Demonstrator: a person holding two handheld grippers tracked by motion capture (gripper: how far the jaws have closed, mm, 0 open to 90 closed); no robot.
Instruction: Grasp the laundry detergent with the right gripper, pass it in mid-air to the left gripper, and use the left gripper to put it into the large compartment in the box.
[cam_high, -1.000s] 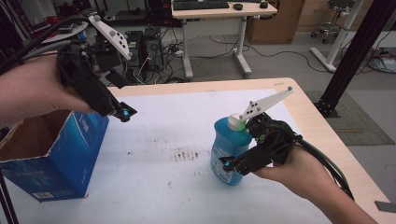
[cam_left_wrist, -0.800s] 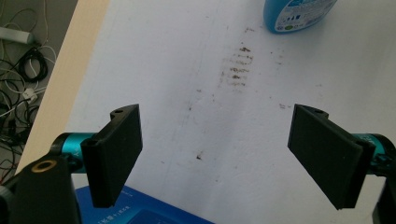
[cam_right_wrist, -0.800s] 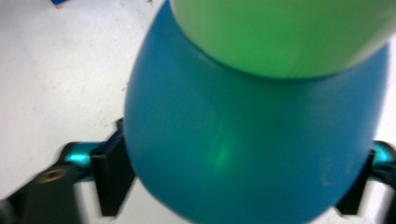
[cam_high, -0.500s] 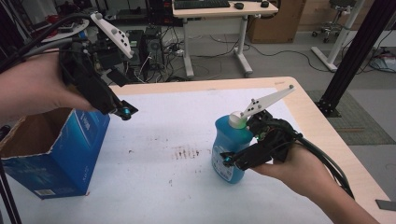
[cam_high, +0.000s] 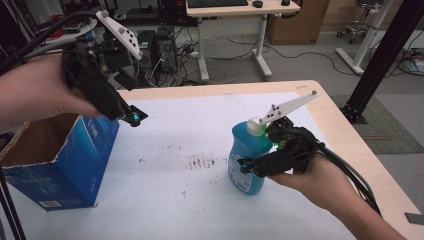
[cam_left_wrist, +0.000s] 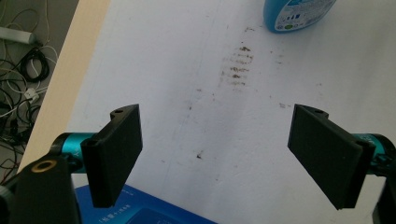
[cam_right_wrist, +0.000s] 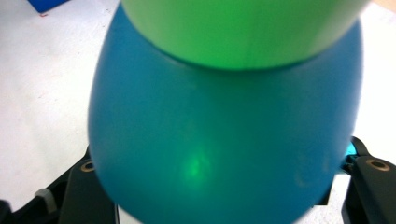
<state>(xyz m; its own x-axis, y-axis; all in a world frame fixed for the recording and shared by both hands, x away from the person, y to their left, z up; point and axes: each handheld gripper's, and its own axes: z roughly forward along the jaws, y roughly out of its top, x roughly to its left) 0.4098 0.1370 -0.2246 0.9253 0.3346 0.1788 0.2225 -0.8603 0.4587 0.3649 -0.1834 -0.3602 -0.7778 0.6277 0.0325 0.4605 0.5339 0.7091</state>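
A blue dish-soap bottle (cam_high: 242, 145) with a white cap stands upright right of the table's middle. My right gripper (cam_high: 248, 165) reaches it from the right, and its jaws have just been closing on the bottle's body. In the right gripper view the bottle (cam_right_wrist: 224, 154) spans the whole gap, its sides against both jaws. My left gripper (cam_high: 131, 116) hangs above the right edge of an open blue cardboard box (cam_high: 65, 155). Its jaws stand wide apart with nothing between them (cam_left_wrist: 217, 158).
White paper (cam_high: 200, 125) covers the wooden table, with a patch of brown smudges (cam_high: 202, 161) left of the bottle. Beyond the far edge are a desk (cam_high: 240, 7), cables and a black post (cam_high: 385, 55) at the right.
The right gripper's jaws have closed in on the bottle's sides. Both hands and the bottle have stayed where they were.
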